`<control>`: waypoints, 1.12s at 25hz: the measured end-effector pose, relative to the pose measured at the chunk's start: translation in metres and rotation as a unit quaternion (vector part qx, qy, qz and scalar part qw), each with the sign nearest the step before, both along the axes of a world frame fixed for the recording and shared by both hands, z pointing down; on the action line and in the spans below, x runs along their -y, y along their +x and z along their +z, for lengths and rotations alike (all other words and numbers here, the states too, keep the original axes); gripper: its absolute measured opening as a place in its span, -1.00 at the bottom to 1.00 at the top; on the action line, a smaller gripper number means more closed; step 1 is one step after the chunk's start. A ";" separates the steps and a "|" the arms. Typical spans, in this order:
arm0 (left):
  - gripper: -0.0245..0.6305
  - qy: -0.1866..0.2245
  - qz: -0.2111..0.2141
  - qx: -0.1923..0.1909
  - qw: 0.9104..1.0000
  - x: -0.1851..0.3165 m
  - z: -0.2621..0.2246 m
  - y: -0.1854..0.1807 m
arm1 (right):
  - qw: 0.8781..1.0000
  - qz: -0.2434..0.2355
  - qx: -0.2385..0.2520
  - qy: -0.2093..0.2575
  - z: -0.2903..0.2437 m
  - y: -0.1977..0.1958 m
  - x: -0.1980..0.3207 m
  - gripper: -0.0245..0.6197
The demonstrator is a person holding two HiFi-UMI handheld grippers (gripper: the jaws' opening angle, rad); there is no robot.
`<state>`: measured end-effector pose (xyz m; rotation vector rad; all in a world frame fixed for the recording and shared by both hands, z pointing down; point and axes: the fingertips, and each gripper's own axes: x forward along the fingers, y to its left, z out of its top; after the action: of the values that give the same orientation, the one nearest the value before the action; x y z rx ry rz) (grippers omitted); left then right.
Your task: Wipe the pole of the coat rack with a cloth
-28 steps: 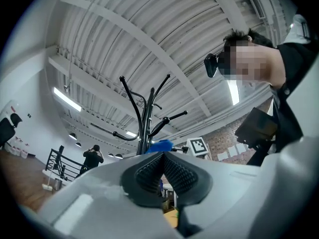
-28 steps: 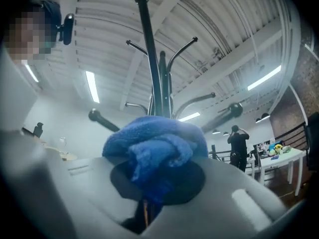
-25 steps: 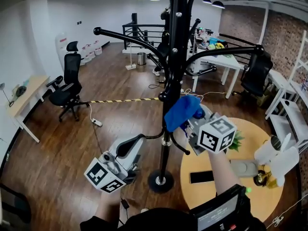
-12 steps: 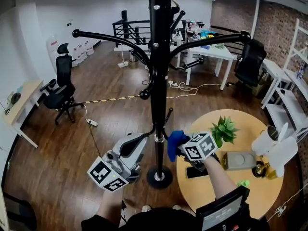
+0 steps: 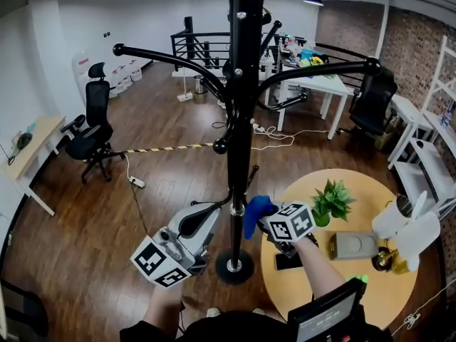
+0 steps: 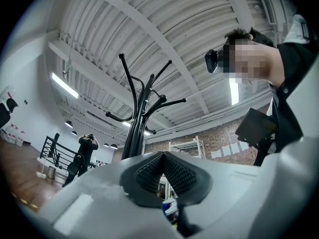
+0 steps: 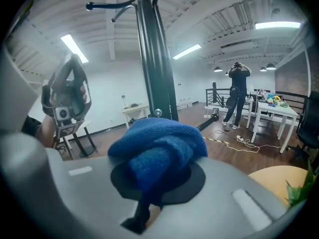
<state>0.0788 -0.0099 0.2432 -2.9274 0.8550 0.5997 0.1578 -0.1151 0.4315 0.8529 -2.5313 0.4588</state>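
We are looking down at a round yellow table (image 5: 281, 291), where a small green plant (image 5: 329, 199), a grey box (image 5: 354, 246) and a black phone (image 5: 285, 261) are resting. A black office chair (image 5: 90, 128) is standing near a wooden desk (image 5: 32, 144), striped tape (image 5: 171, 147) is running across the wood floor, and a person (image 7: 237, 94) is standing farther off.

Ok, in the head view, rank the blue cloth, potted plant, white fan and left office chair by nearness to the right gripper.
1. Blue cloth: held in the right gripper's fingers.
2. Potted plant: just right, on the round table.
3. White fan: table's far right edge.
4. Office chair: far left, across the floor.
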 end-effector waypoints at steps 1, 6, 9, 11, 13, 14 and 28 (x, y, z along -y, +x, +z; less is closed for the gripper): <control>-0.95 0.000 -0.004 -0.001 1.000 0.001 0.000 -0.003 | 1.000 0.003 0.008 0.014 -0.001 -0.006 0.006 -0.85; -0.95 0.004 -0.021 -0.006 1.000 0.000 -0.002 -0.018 | 0.996 0.004 0.062 0.065 -0.046 -0.017 0.011 -0.85; -0.95 0.009 -0.027 -0.010 1.000 0.001 -0.006 -0.027 | 0.987 0.005 0.119 0.106 -0.109 -0.019 0.009 -0.85; -0.95 0.013 -0.028 -0.011 0.999 0.000 -0.009 -0.029 | 0.974 0.002 0.171 0.146 -0.167 -0.019 0.007 -0.85; -0.95 0.018 -0.028 -0.012 0.999 0.000 -0.011 -0.030 | 0.959 -0.004 0.210 0.191 -0.224 -0.020 0.007 -0.85; -0.95 0.021 -0.027 -0.013 0.999 -0.001 -0.013 -0.031 | 0.951 -0.007 0.225 0.213 -0.250 -0.021 0.006 -0.85; -0.95 0.049 -0.019 -0.011 0.999 0.000 -0.033 -0.031 | 0.855 0.005 0.334 0.396 -0.424 0.034 -0.069 -0.85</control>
<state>0.0476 -0.0095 0.2100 -2.8160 0.8551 0.6537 0.1921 -0.0460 0.0073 1.1126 -3.4332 -0.4354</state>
